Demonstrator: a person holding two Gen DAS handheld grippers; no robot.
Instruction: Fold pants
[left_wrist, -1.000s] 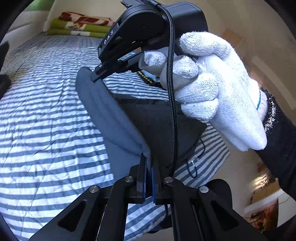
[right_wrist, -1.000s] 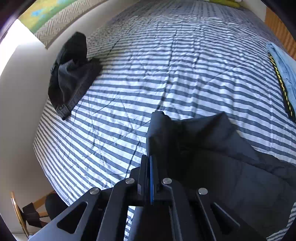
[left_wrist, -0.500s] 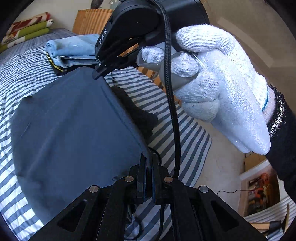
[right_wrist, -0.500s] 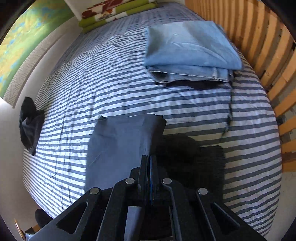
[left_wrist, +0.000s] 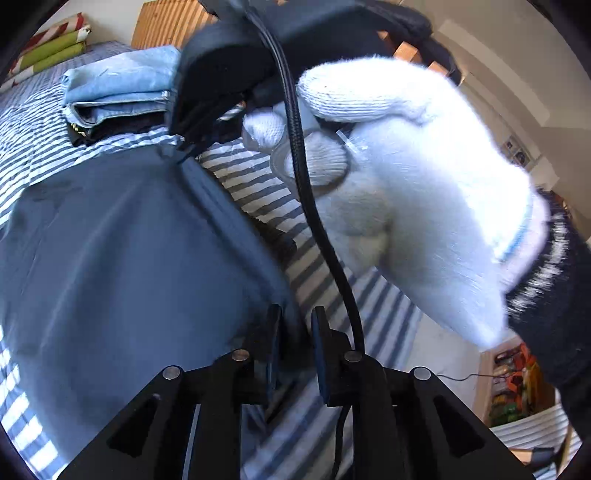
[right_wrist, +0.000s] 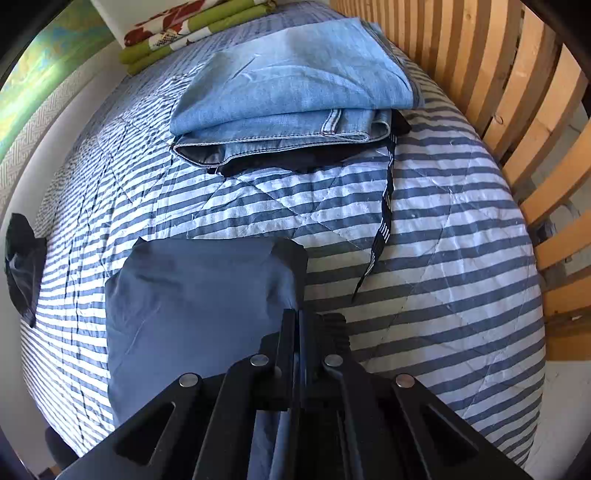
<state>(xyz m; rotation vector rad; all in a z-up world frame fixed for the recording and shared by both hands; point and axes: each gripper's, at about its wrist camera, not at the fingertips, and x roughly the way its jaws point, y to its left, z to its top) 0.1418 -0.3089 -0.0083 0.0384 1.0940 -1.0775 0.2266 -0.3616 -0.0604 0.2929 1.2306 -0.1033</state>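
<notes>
Your striped bedspread (right_wrist: 424, 229) fills both views, with a slatted wooden bed frame (right_wrist: 517, 103) along its edge. The dark grey pants (left_wrist: 129, 258) lie spread flat on it, near the stack of folded light-blue jeans (right_wrist: 295, 85) that sits on a black garment. A black-and-white striped strap (right_wrist: 386, 221) trails from that stack across the bedspread beside the pants. Folded green and red bedding (right_wrist: 192, 29) lies at the far end, and a black cloth (right_wrist: 22, 266) at the far edge.

Your right hand (left_wrist: 424, 192), in a white glove, and its cable cross the left wrist view.

Your left gripper (left_wrist: 295, 332) is opening, the pants' corner loose between its jaws. Your right gripper (right_wrist: 297, 332) is pinched on the pants' edge.

No writing is readable.
</notes>
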